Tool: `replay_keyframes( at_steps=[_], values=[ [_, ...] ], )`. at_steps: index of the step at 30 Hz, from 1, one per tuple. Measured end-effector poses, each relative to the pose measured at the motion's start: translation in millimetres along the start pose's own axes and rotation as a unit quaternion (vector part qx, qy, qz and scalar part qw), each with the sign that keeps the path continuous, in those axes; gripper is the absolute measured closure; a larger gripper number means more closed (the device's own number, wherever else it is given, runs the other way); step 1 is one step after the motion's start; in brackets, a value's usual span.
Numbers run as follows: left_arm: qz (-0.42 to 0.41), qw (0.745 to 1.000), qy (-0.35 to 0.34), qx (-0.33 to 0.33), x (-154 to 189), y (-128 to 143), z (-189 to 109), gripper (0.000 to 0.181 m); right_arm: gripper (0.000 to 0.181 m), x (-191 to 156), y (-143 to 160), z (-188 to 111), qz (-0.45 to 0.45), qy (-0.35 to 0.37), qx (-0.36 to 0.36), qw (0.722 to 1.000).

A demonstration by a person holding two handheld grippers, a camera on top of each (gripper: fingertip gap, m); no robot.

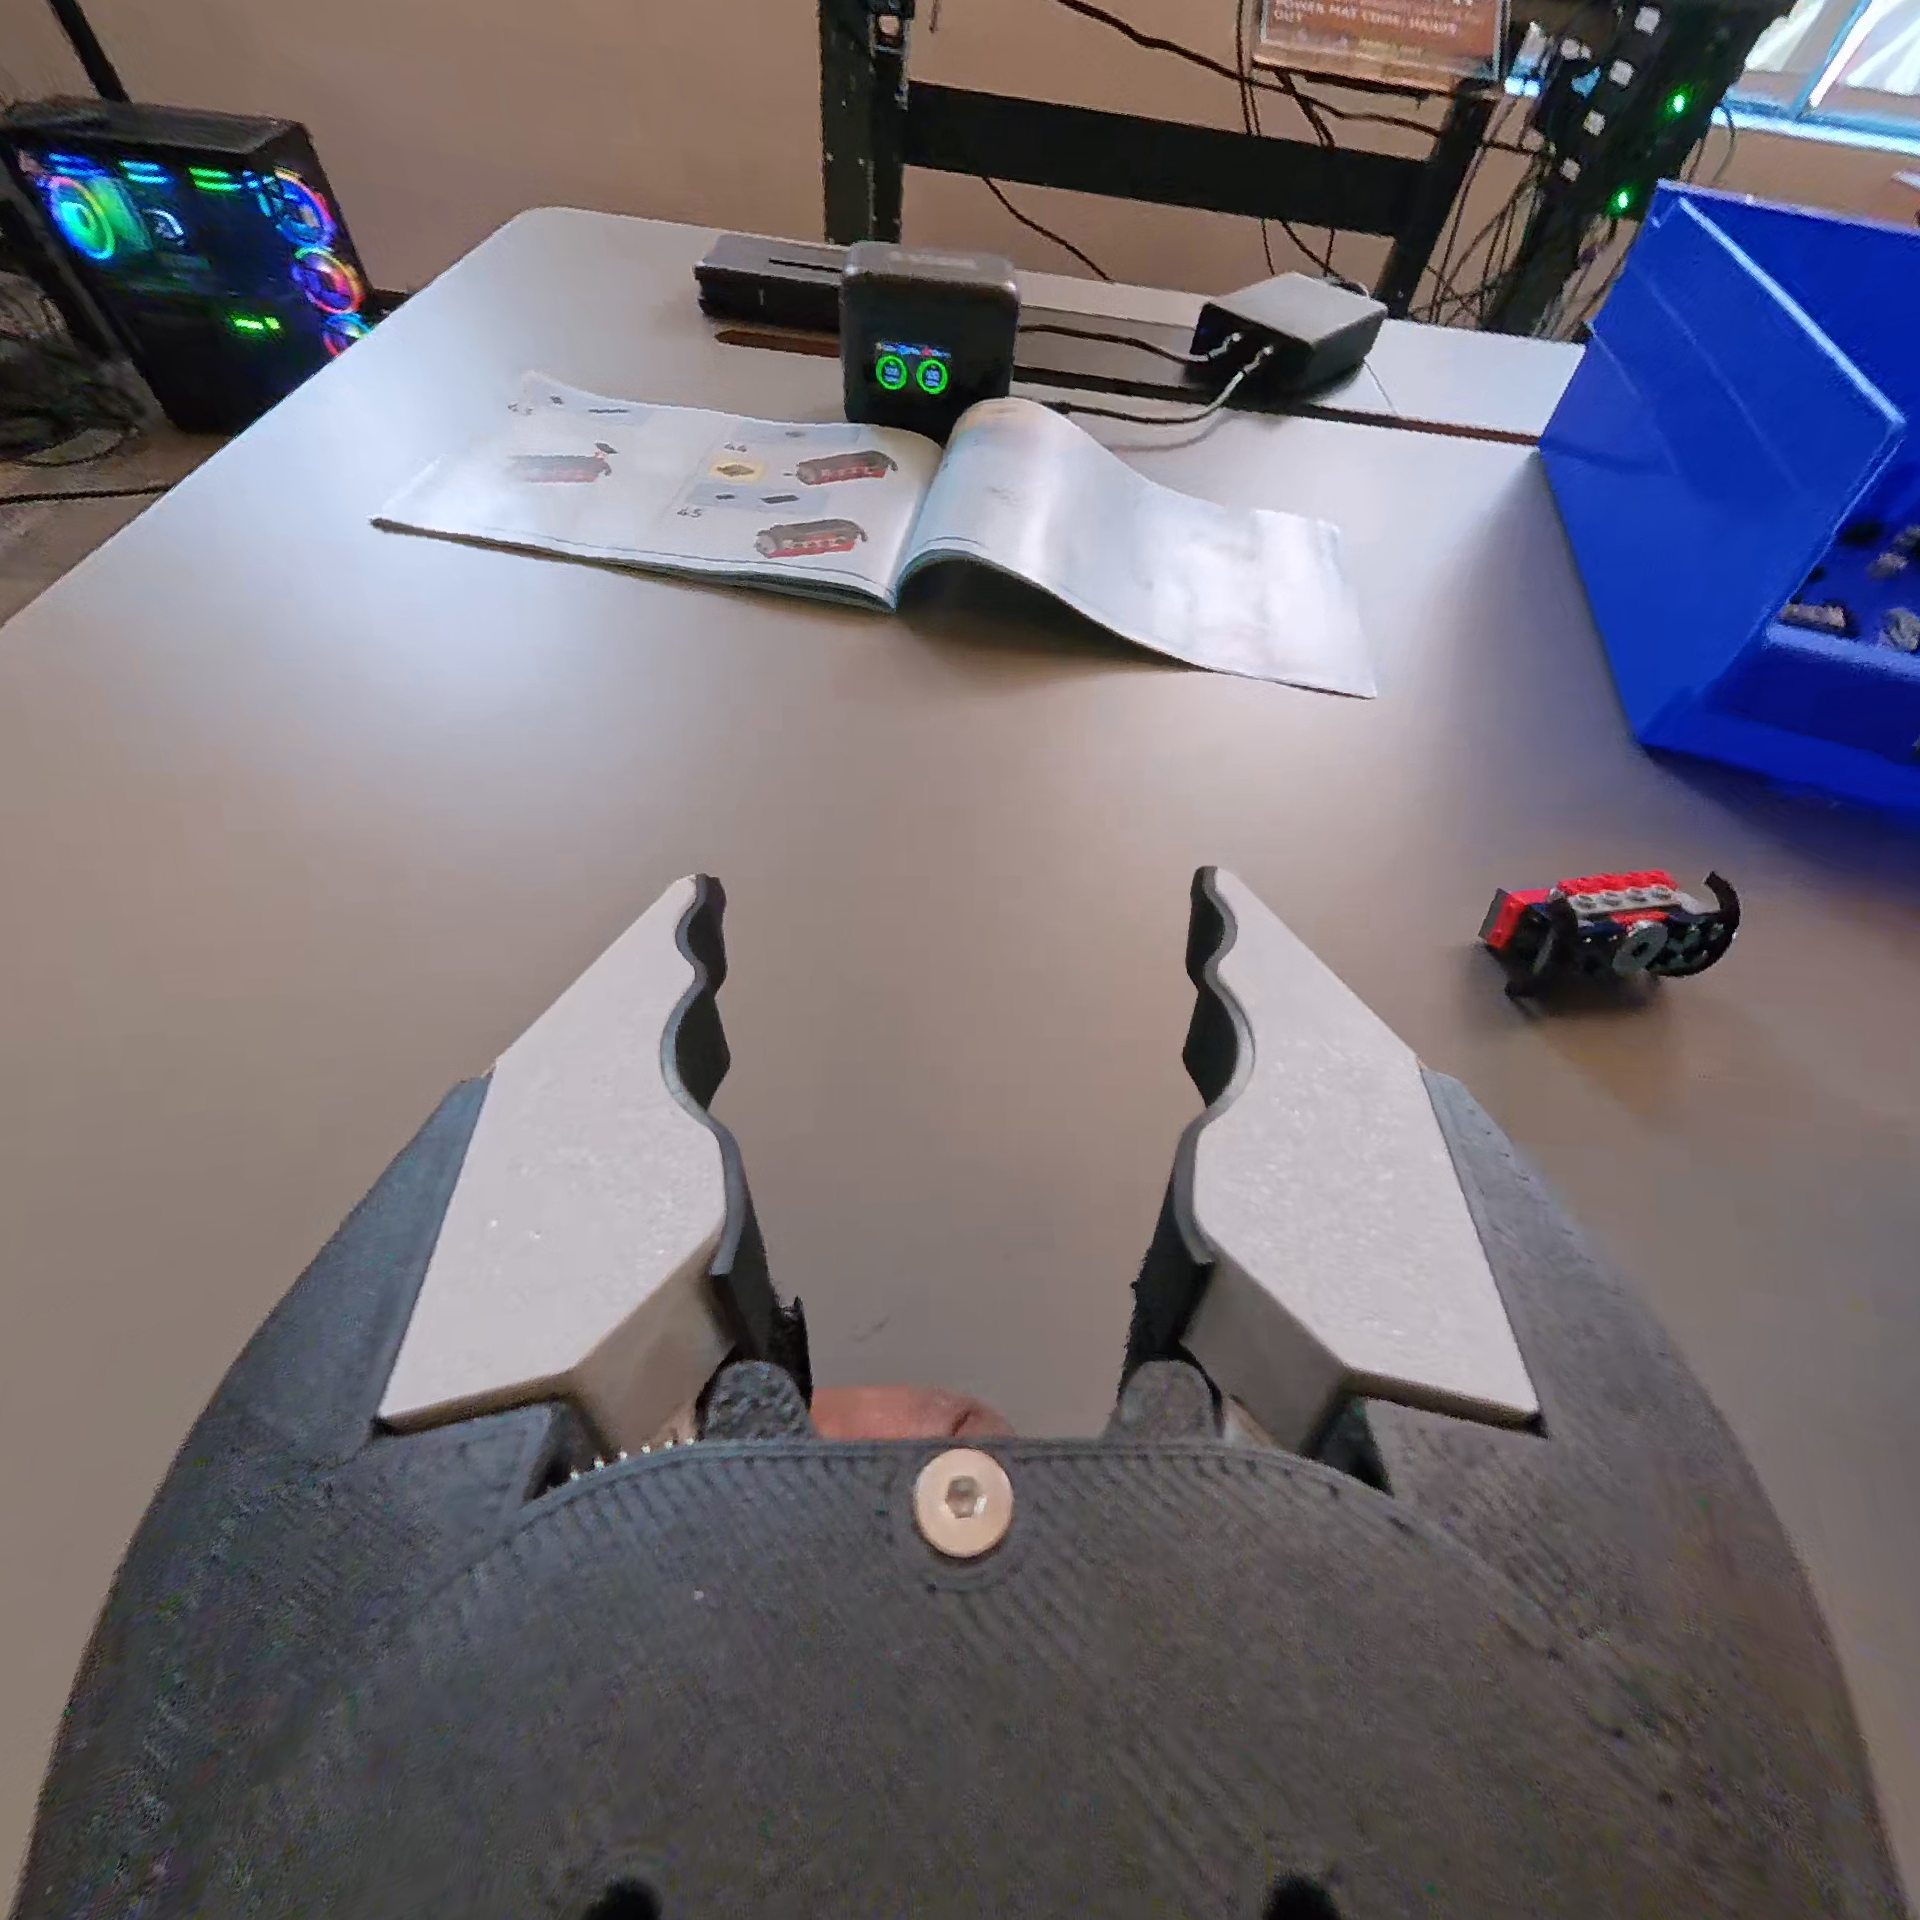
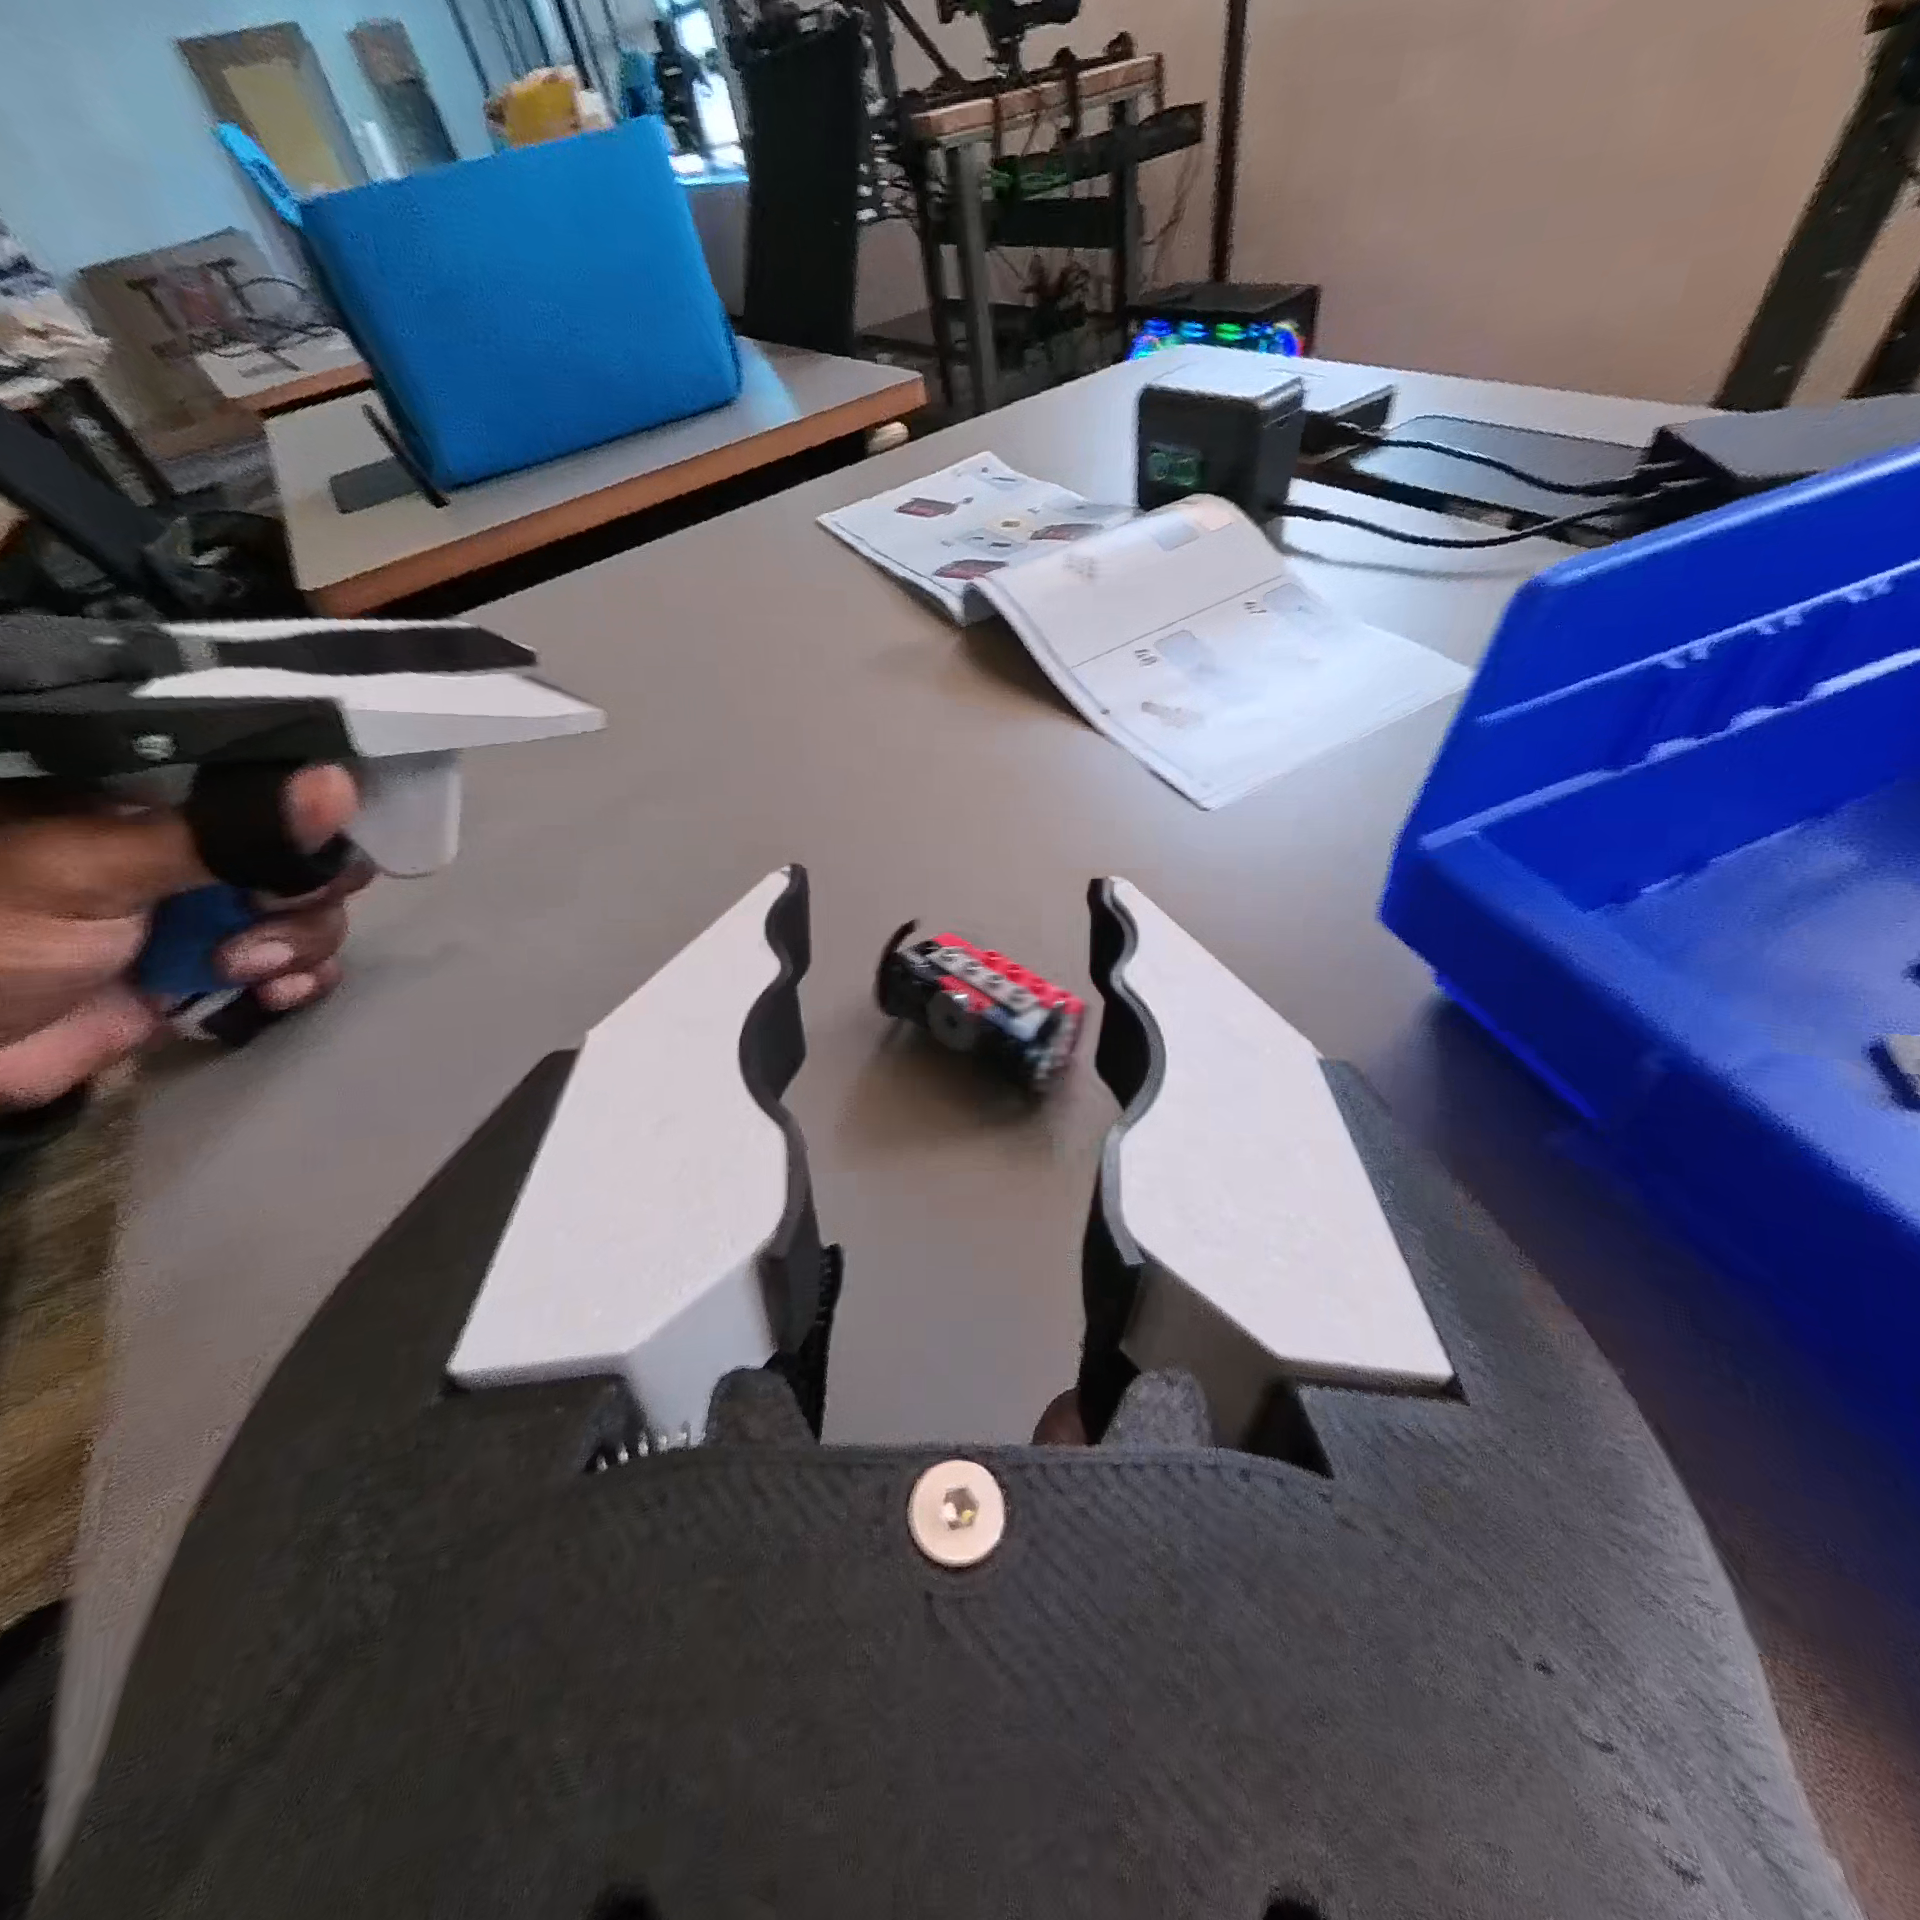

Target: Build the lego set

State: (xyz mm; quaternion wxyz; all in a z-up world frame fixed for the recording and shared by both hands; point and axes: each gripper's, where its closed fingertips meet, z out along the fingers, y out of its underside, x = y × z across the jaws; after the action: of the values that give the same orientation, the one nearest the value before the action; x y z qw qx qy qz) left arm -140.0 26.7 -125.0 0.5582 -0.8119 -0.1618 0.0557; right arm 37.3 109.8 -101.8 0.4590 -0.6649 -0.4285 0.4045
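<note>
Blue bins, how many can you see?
2. One bin sits on the table right of the Lego model, holding small pieces. A lighter blue bin stands on the far table behind. Others may be out of view.

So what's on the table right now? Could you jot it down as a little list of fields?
Table: grey table
Model: partly built red and black lego model, lying on its side
Left tongs: left tongs, open, empty, over bare table
Right tongs: right tongs, open, lined up with the model, not touching it
Booklet: instruction booklet, lying open
Parts: blue bin with loose pieces, on the right
Electronics: black box with lit green rings behind the booklet
</note>
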Motion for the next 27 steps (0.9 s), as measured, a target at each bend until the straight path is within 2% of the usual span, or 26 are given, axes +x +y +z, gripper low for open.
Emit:
replay_keyframes(
  at_steps=[5, 8, 15, 18, 21, 25, 27],
  values=[
    [0.036, 0.999, 0.006, -0.013, -9, -2, 11, 0.091, 0.122, 25, -4, 15, -0.019, 0.016, -0.027, 0.999],
    [0.057, 0.997, 0.034, -0.027, -16, -3, 24, 0.091, 0.123, 31, 1, 22, -0.023, 0.017, -0.033, 0.999],
    [0.147, 0.977, 0.142, -0.055, -16, -22, 91, 0.093, 0.124, 28, 1, 21, -0.034, 0.013, -0.03, 0.999],
    [0.184, 0.966, 0.165, -0.073, -10, -28, 120, 0.093, 0.125, 28, 3, 22, -0.025, 0.004, -0.035, 0.999],
    [0.184, 0.961, 0.189, -0.077, 0, -35, 141, 0.093, 0.126, 31, 0, 20, 0.0, -0.006, -0.027, 1.0],
    [0.174, 0.956, 0.22, -0.082, 22, -40, 154, 0.093, 0.127, 34, -6, 14, 0.033, -0.021, -0.002, 0.999],
    [0.178, 0.952, 0.226, -0.104, 33, -32, 160, 0.095, 0.127, 34, -7, 11, 0.044, -0.03, 0.002, 0.999]
  ],
)
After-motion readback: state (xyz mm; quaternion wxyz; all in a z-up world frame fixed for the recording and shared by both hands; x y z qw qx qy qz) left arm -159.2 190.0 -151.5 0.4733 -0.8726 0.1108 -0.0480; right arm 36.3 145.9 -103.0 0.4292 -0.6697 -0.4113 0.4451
